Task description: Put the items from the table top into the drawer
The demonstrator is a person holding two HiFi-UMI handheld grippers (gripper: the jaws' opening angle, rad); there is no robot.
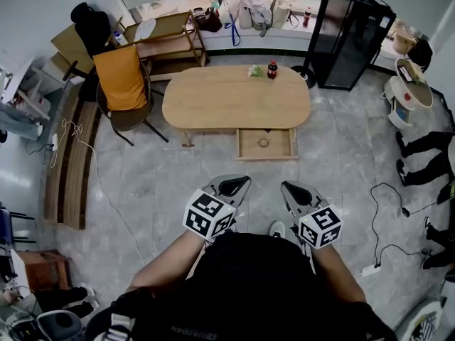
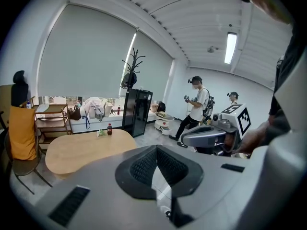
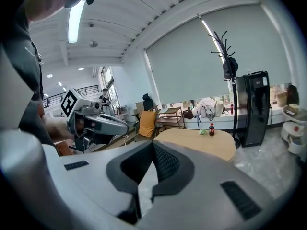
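The oval wooden table (image 1: pixel 213 101) stands some way ahead of me. At its far edge are a small cola bottle (image 1: pixel 272 69) and a green packet (image 1: pixel 254 70). Under the near edge the drawer (image 1: pixel 245 145) is pulled open, with a small ring-shaped item (image 1: pixel 264 143) inside. My left gripper (image 1: pixel 235 185) and right gripper (image 1: pixel 291 190) are held low in front of my body, well short of the table, both shut and empty. The bottle (image 2: pixel 109 129) (image 3: pixel 211 129) and the table (image 2: pixel 81 150) (image 3: pixel 201 145) show small in both gripper views.
A chair draped in orange cloth (image 1: pixel 121 80) stands left of the table, with a wooden shelf (image 1: pixel 167 38) behind it. A black cabinet (image 1: pixel 350 34) is at the back right. Cables (image 1: pixel 387 212) run over the floor, and people's legs (image 1: pixel 426 148) show at the right.
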